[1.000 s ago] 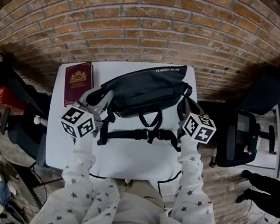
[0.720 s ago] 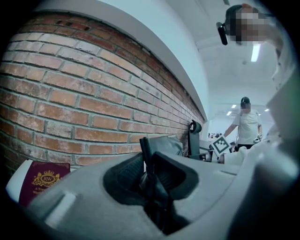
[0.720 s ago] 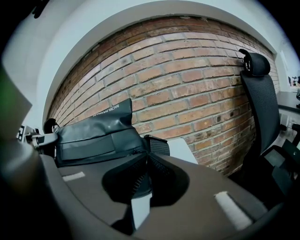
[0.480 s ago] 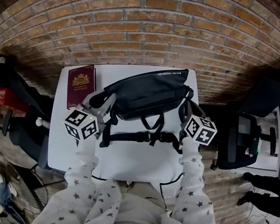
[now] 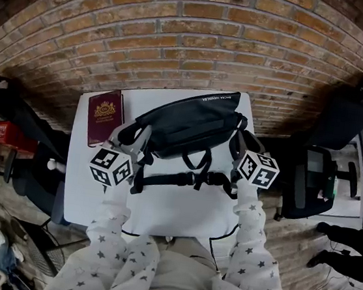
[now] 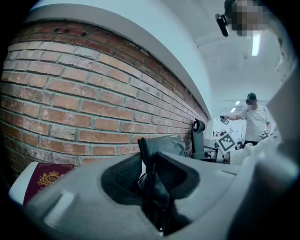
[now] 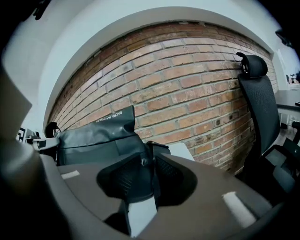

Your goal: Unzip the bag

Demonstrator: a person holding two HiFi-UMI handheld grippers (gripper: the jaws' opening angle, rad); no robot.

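Head view: dark grey bag (image 5: 191, 119) stands upright across the back of the white counter (image 5: 174, 206), close to the brick wall (image 5: 182, 36). Its black waist strap (image 5: 184, 177) trails in front toward the person, and a maroon booklet (image 5: 104, 115) lies to its left, apart. One set of tongs sits at each end, prob. so one end is anchored while the other works the zip. Left tongs (image 5: 140, 137) are clamped on a fold of black fabric at the bag's left end, w/ the jaws just opening a bit, so the grip is loosening. Right tongs (image 5: 241, 144) are at the right end, jaws just opened. Right gripper view shows the bag's end and a small metal bit, maybe the zip pull, between the pads but not pinched. Bag looks matte, smooth, boxy, w/ white lettering along the top edge. Can't tell if the zip is open yet.
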